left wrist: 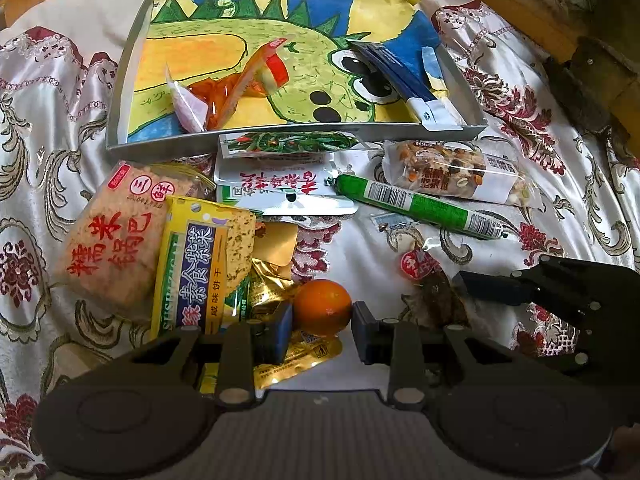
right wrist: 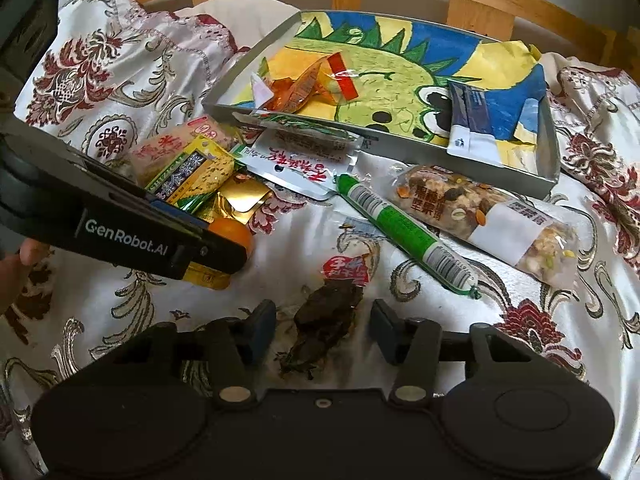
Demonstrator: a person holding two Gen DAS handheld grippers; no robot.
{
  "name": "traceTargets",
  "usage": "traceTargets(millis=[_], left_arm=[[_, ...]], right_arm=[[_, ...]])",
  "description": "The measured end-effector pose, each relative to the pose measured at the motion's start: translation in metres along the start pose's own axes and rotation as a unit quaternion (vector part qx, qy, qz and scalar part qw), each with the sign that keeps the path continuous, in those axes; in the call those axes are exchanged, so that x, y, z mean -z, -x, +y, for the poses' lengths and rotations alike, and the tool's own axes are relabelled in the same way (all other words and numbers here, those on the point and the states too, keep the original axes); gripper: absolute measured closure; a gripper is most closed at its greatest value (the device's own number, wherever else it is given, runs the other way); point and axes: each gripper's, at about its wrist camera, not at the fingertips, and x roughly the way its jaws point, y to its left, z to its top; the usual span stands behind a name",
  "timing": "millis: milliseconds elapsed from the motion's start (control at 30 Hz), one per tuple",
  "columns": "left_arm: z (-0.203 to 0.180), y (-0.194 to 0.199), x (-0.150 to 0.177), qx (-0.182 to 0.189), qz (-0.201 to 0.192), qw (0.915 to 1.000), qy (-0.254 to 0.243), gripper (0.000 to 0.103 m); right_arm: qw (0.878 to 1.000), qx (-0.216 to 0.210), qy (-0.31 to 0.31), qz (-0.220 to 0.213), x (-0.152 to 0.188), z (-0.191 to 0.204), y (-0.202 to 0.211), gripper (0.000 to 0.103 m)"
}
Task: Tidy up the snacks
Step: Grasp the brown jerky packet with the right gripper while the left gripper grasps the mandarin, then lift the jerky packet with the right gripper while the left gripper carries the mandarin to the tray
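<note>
A small orange (left wrist: 322,308) lies at the near edge of the snack pile, and my left gripper (left wrist: 322,322) is shut on it, one pad pressed to each side. In the right wrist view the left gripper (right wrist: 234,250) reaches in from the left over the orange (right wrist: 234,232). My right gripper (right wrist: 322,322) stands open astride a clear packet of dark dried snack (right wrist: 326,316) with a red label; gaps show on both sides. A grey tray (left wrist: 120,92) lined with a dinosaur drawing sits behind, holding orange-red packets (left wrist: 236,92) and blue sachets (left wrist: 400,76).
Loose on the patterned cloth lie a rice-cracker packet (left wrist: 108,240), a yellow biscuit packet (left wrist: 200,264), gold packets (left wrist: 272,280), a white packet (left wrist: 280,188), a green sausage (left wrist: 416,206) and a nut bar (left wrist: 456,172). Wooden rails (right wrist: 460,4) stand behind the tray.
</note>
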Motion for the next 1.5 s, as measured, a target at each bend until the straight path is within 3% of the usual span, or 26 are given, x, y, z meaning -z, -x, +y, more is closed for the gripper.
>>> traceTargets(millis=[633, 900, 1200, 1500], left_arm=[[0.003, 0.002, -0.001, -0.004, 0.000, 0.9999, 0.014, 0.069], [0.006, 0.006, -0.004, 0.001, 0.000, 0.9995, 0.031, 0.069], [0.001, 0.036, -0.010, 0.004, -0.058, 0.9979, 0.029, 0.069], [0.010, 0.056, -0.032, -0.051, -0.161, 0.9834, 0.067, 0.068]], right_arm=[[0.991, 0.035, 0.125, -0.027, 0.006, 0.027, 0.008, 0.056], [0.963, 0.084, 0.249, -0.062, 0.018, 0.050, 0.018, 0.056], [0.950, 0.118, 0.273, -0.095, 0.017, 0.053, 0.019, 0.056], [0.938, 0.153, 0.260, -0.172, -0.001, 0.044, 0.038, 0.056]])
